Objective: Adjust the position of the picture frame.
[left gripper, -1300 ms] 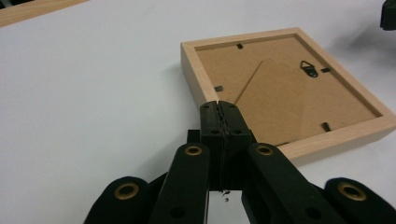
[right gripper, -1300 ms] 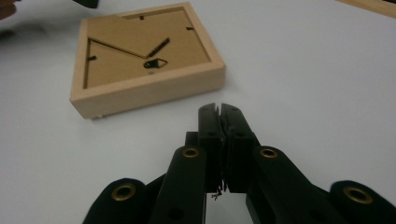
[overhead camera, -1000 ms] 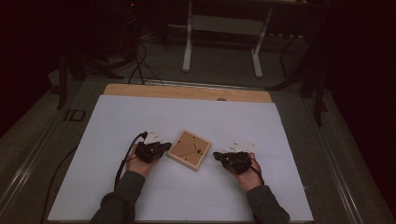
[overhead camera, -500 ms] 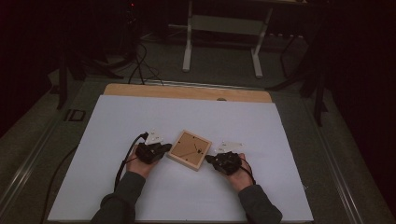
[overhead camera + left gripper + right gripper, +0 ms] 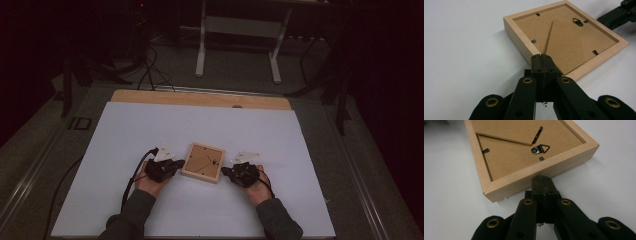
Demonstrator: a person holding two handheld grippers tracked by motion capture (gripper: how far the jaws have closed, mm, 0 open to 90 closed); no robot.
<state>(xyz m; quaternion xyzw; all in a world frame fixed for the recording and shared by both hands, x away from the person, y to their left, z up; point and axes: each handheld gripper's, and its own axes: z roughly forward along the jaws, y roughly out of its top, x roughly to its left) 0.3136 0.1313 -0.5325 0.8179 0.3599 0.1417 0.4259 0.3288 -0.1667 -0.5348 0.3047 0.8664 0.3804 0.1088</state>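
One picture frame (image 5: 203,162) is lying face down on the white worktop (image 5: 125,130), and two grippers are flanking it, one on each side. At the left, the left gripper (image 5: 176,163) is resting in the person's left hand (image 5: 150,181) with its jaws pressed together on nothing, the tip sitting just at the frame's left edge; in the left gripper view the clenched tip (image 5: 541,58) is lying against a corner of the wooden frame (image 5: 564,37). In the centre, the frame is showing its brown backing board, one hanging ring (image 5: 540,149) and several small metal retaining tabs, with a fold line crossing the board. At the right, the right gripper (image 5: 226,171) is being held in the person's right hand (image 5: 260,187), its jaws likewise clenched and empty, the tip (image 5: 542,181) just at the frame's near wooden side in the right gripper view. Compared with the picture one second earlier, the right gripper is sitting closer to the frame, having closed the gap on that side, while the left gripper and the frame are occupying the same positions. Open worktop is extending well to the left, to the right and behind the frame up to the wooden strip (image 5: 200,99) along the far edge; the near edge is lying close behind both forearms.
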